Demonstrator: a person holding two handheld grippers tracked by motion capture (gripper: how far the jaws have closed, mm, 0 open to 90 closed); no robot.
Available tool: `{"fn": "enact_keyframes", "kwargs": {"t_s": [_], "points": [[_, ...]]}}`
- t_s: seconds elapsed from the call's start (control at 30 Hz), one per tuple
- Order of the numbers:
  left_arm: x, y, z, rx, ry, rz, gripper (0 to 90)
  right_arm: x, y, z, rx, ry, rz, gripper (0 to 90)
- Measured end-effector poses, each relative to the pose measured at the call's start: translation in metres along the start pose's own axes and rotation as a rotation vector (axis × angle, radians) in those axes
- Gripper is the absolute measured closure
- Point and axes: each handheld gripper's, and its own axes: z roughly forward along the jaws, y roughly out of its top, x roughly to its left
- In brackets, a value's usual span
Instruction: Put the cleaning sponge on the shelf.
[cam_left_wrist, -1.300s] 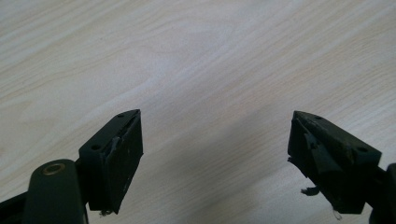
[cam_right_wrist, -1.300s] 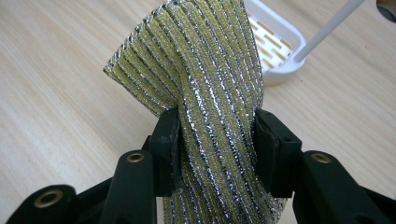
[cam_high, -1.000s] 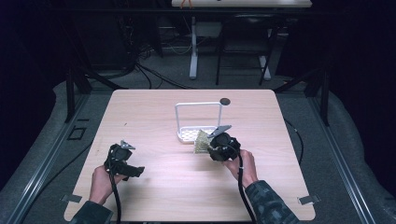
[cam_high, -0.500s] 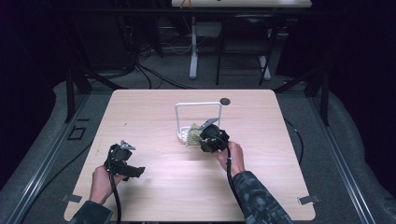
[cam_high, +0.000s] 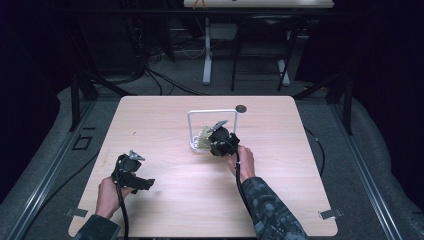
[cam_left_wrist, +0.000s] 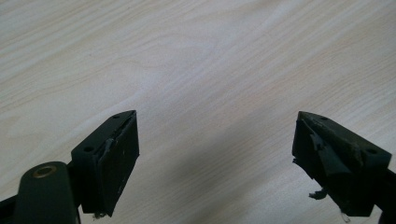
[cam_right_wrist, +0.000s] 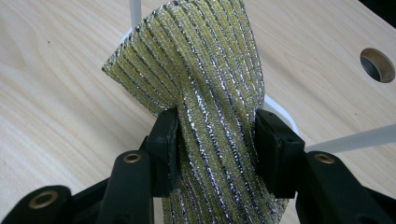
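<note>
Right tool (cam_right_wrist: 215, 140) grips the glittery cloth (cam_right_wrist: 205, 70), seemingly over the white rack (cam_high: 200, 116).

Between my right-hand jaws I hold a yellow-green scouring cloth (cam_right_wrist: 205, 84), woven in ribs shot with silver and dark threads. It is pinched across its width, bunched at the grip and fanning out beyond it. Its far end hangs at the near edge of the white wire rack (cam_high: 192, 122) mid-table.
</note>
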Motion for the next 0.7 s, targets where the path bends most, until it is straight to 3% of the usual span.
{"fn": "enact_keyframes", "kwargs": {"t_s": [0.27,0.7], "points": [[-0.001,0.001,0.0,-0.006,0.0,0.004,14.9,-0.001,0.001,0.011,0.001,-0.031,0.029,53.5],[-0.001,0.001,0.0,-0.001,0.0,0.006,15.0,0.004,0.008,0.024,-0.005,-0.071,0.016,52.5]]}}
